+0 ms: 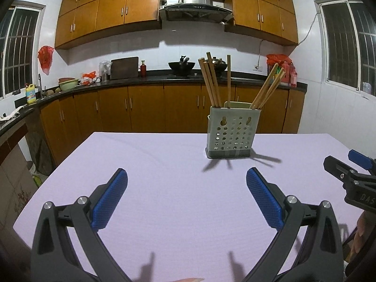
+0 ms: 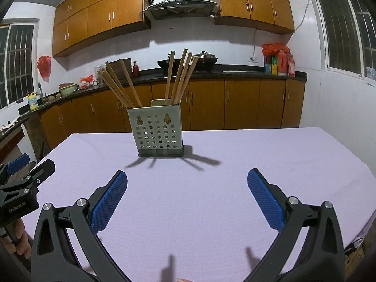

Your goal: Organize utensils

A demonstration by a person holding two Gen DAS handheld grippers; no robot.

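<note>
Chopsticks [image 2: 122,87] fan loosely from the holder [image 2: 158,132]; both my grippers, left [image 1: 186,196] and right [image 2: 187,197], gape wide and empty, and a careless reach could tip it.

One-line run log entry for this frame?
left gripper: open, empty | right gripper: open, empty | wooden chopsticks: upright in perforated grey metal holder | lilac tablecloth: holder standing on it
</note>
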